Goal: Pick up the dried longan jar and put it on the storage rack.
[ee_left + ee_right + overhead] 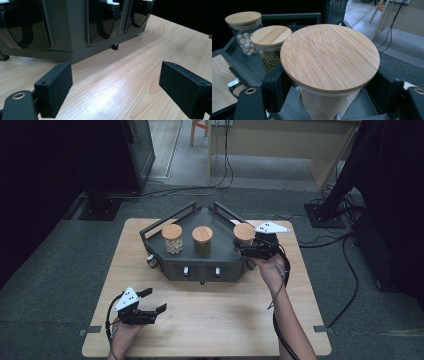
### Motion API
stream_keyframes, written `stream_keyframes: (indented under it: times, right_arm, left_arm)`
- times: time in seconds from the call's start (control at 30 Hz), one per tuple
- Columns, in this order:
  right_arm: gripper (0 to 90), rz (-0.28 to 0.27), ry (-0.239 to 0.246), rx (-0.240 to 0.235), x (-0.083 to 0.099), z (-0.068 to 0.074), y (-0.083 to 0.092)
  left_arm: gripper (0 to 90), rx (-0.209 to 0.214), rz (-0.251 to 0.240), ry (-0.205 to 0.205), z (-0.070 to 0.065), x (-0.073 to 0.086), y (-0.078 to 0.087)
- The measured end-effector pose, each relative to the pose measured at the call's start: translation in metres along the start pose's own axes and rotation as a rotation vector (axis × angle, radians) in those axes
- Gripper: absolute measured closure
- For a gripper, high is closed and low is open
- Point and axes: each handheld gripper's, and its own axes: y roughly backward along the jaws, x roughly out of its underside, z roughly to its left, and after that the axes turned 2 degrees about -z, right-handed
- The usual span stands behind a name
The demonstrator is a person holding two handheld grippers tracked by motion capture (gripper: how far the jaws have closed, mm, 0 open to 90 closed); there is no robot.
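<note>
I had the right claw clamped on the bamboo-lidded jar in the dark tray | left claw gaping, empty, above the table.

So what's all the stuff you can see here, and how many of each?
Jar with white round beans: one, clear glass with a wooden lid, left end of the rack's top.
Jar with green beans: one, clear glass with a wooden lid, middle of the rack's top.
Third jar: one, clear glass with a wooden lid, right end of the rack; contents hard to tell.
Rack: one, dark grey, angled, with small white levers on its front, at the far middle of the table.
Table: one, light wood.
Left gripper: one, black, jaws open, near the table's front left.
Right gripper: one, black, shut on the third jar.
</note>
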Motion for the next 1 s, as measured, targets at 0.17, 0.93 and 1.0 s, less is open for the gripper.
stream_keyframes:
  times: [0.17, 0.93, 1.0]
  right_arm:
    - [25.8, 0.0, 0.0, 0.0, -0.001, 0.0, -0.008]
    - [25.8, 0.035, 0.004, -0.004, 0.003, 0.003, -0.039]
    - [25.8, 0.039, 0.003, -0.003, 0.004, 0.004, -0.041]
  left_arm:
    - [11.6, -0.004, -0.005, 0.007, 0.001, 0.001, 0.001]
    - [11.6, -0.004, -0.008, 0.005, 0.001, 0.001, 0.002]
    - [11.6, -0.004, -0.01, 0.006, 0.001, 0.001, 0.003]
